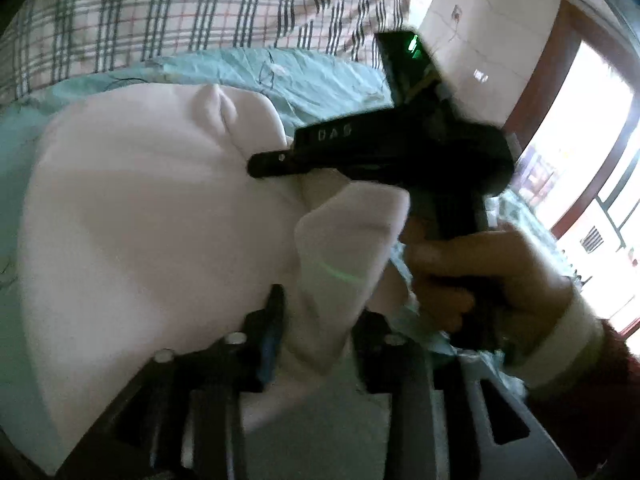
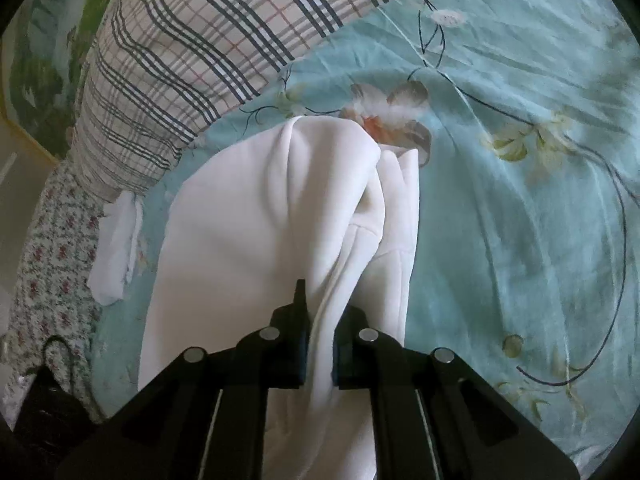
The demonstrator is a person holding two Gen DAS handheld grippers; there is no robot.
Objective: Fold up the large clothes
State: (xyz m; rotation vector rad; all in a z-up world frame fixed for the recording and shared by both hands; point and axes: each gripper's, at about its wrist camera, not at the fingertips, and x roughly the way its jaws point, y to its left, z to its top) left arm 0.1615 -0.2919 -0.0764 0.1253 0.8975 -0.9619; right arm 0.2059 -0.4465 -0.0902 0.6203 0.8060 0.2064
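A large white garment (image 1: pixel 140 208) lies on the teal floral bedsheet (image 1: pixel 304 76). It also shows in the right wrist view (image 2: pixel 256 216), bunched into long folds. My left gripper (image 1: pixel 316 320) is shut on a fold of the white garment. My right gripper (image 2: pixel 320 320) is shut on another fold and holds it lifted above the sheet (image 2: pixel 520 200). The right gripper also shows in the left wrist view (image 1: pixel 264 162), held by a hand (image 1: pixel 480 276), close above the garment and just beyond my left gripper.
A plaid quilt (image 2: pixel 192 56) lies along the far side of the bed. A small white cloth (image 2: pixel 116 248) lies left of the garment near a flowered cover (image 2: pixel 52 272). A bright window and door frame (image 1: pixel 560 92) are at the right.
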